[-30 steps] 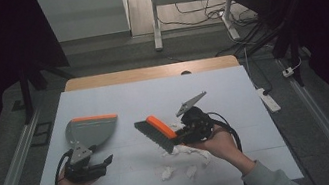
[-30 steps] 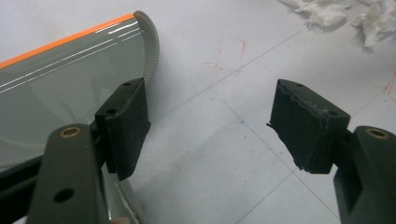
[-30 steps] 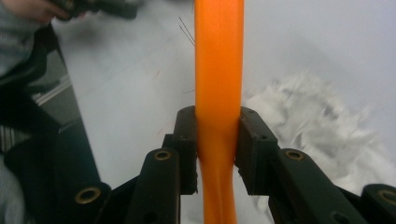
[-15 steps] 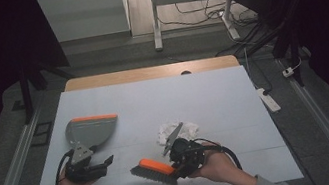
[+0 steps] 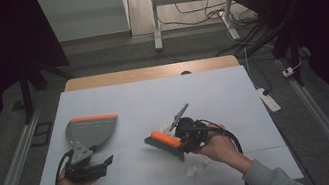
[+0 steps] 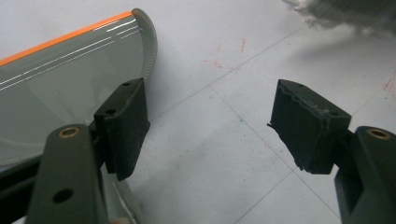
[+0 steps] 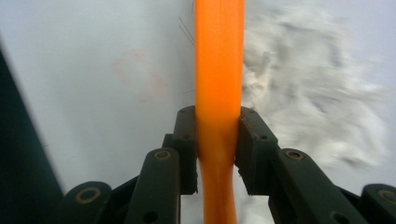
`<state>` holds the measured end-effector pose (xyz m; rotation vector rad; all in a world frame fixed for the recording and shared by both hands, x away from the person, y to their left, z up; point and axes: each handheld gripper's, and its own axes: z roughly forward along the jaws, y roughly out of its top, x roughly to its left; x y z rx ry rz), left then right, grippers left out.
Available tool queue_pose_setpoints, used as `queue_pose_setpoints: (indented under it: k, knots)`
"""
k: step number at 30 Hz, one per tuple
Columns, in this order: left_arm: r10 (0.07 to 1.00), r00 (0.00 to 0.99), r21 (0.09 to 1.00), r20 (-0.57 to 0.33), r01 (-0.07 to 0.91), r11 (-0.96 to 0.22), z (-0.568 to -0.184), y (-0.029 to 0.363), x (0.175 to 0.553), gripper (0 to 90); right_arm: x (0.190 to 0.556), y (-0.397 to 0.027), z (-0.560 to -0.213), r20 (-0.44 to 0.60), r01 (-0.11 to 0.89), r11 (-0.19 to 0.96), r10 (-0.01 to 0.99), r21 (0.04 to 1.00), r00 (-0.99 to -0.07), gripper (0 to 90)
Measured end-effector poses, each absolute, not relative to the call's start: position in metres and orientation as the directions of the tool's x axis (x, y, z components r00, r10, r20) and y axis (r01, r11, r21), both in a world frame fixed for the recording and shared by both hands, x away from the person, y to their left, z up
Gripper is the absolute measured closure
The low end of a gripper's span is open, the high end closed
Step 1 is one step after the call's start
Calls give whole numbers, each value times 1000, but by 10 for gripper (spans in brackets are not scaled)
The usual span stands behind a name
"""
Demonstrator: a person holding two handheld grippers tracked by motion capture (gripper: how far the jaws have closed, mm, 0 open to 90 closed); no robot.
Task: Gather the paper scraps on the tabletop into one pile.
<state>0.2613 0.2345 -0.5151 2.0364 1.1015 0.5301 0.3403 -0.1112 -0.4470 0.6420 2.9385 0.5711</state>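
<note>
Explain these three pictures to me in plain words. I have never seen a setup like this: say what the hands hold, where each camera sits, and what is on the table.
No robot here: a person at a white table holds a two-jaw tool in each hand. The high view looks down from above the person's side. Each of the other two comes from a camera riding on one tool, looking along its black jaws.

The right tool is shut on the orange handle of a small brush. Crumpled white paper lies near that hand.

The left tool is open and holds nothing; a grey dustpan with an orange edge lies just beyond it.
</note>
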Motion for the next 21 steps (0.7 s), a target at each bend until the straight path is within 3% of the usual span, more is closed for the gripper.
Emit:
queue_pose_setpoints:
  k: [11,21]
  knots:
    - [838,546,773,8,528,-351,-515,234,261,285,318,-149,-400,-4,336,796,391,503,-920,710]
    - [839,544,772,9,529,-351,-514,233,261,284,274,-150,-433,82,250,911,236,327,-968,710]
